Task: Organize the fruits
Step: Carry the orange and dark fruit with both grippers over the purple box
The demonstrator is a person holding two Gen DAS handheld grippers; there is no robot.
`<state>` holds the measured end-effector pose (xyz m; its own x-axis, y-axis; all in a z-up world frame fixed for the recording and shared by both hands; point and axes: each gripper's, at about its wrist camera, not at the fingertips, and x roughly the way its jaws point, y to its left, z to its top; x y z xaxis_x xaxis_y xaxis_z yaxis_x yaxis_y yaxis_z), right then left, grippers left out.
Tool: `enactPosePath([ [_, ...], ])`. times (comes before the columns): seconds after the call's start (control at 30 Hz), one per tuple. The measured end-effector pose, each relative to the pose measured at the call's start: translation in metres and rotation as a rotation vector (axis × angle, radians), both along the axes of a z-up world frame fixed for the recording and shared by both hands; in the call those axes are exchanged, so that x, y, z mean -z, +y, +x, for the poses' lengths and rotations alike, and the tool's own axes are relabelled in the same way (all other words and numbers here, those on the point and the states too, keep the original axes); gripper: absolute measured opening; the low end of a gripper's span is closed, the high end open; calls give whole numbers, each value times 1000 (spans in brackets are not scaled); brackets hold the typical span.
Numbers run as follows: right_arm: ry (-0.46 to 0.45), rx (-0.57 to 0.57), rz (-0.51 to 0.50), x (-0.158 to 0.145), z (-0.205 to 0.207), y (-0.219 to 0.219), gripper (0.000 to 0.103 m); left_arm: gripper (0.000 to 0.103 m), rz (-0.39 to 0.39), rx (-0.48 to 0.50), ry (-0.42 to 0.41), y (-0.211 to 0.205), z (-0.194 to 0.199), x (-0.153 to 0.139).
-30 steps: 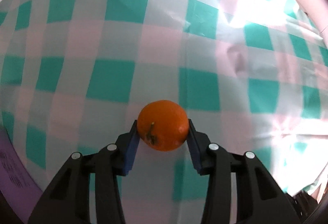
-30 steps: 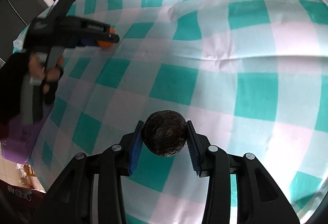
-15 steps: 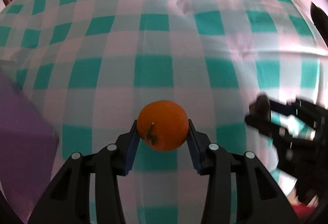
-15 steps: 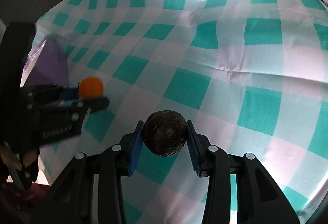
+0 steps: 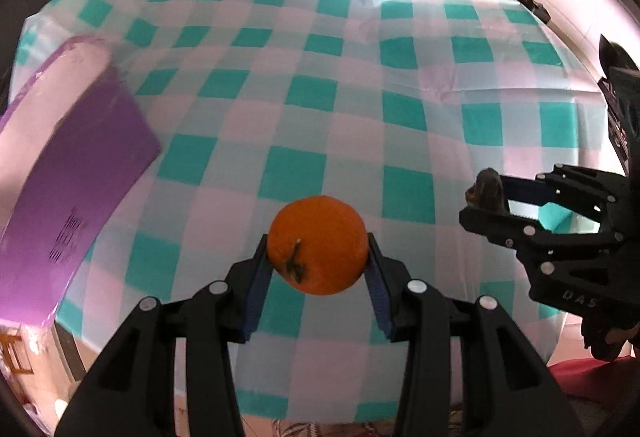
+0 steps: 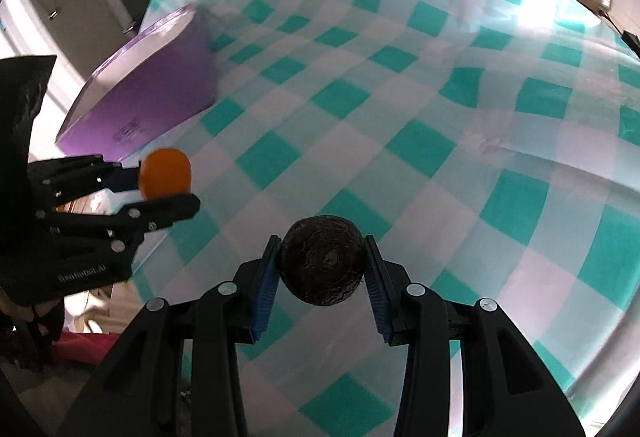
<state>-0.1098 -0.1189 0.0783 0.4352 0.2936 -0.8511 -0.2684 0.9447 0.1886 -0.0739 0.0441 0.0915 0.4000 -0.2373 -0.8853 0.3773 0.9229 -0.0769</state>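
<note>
Leftmost, a purple box [image 5: 76, 173] sits at the tabletop [image 5: 320, 109] edge, its open top tilted toward both claws; the left claw [image 5: 318, 261], nearer to it, is clenched on an orange [image 5: 318, 245] held above the checked cloth; the right claw [image 6: 322, 269] grips a dark round fruit [image 6: 322, 265], well to the right; likely the box, lying up-left of both, receives the orange first.

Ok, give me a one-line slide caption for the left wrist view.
Left gripper holds an orange above the checked tablecloth, purple box at left.
</note>
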Motion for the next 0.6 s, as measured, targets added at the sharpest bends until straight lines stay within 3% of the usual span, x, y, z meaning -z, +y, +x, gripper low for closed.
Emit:
enactPosePath([
  [0.23,-18,-72,-2,-8,-18,25,41,45,3,-57,-22,23,-24,-9],
  [0.6,-18,-71,7,-14,-11,57,41,45,-13,-71,-81,60,-26,-22],
])
